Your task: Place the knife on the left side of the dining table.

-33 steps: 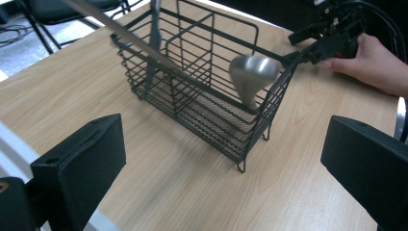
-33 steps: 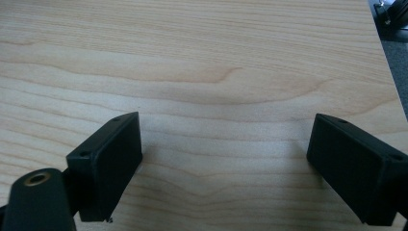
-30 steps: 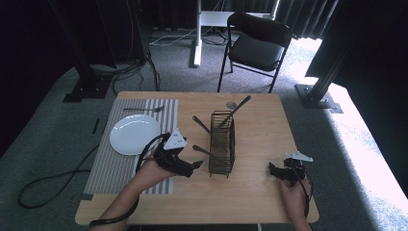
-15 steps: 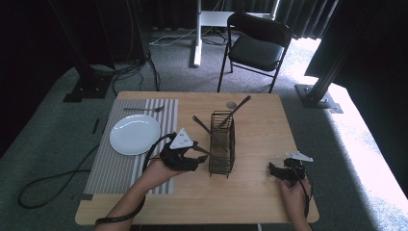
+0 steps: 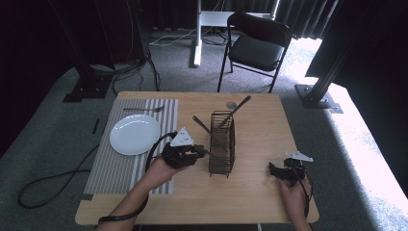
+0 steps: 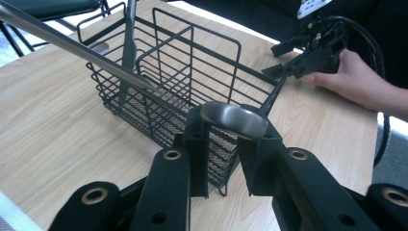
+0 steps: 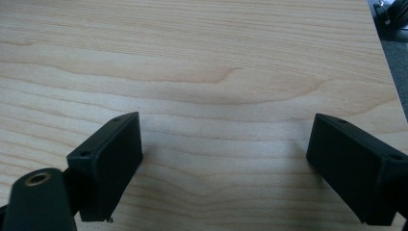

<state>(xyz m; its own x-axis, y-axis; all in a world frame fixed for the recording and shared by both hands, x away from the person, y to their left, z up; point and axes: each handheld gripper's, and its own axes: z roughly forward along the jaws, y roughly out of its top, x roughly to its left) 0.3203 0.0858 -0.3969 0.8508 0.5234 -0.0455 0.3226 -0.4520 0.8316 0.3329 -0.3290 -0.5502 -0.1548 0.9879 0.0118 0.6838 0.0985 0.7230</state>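
Observation:
A black wire cutlery caddy [image 5: 222,144] [image 6: 183,72] stands at the table's middle. Two steel utensils lean out of it, one to the far right [image 5: 236,109] and one to the left [image 5: 199,123]. My left gripper [image 5: 197,151] [image 6: 223,144] sits just left of the caddy, shut on a spoon [image 6: 235,120]. The spoon's rounded end lies across the jaws and its thin stem points at the caddy's near rim. My right gripper [image 5: 283,171] [image 7: 223,168] rests low over bare wood near the front right, open with nothing between its fingers; it also appears beyond the caddy [image 6: 279,60].
A white plate [image 5: 134,134] lies on a striped placemat [image 5: 120,163] at the left, with a fork [image 5: 142,109] behind it. A small round disc [image 5: 231,104] sits behind the caddy. A folding chair [image 5: 257,45] stands beyond the table's far edge.
My left gripper has carried the spoon to the right, closer to the caddy. The right gripper has stayed where it was.

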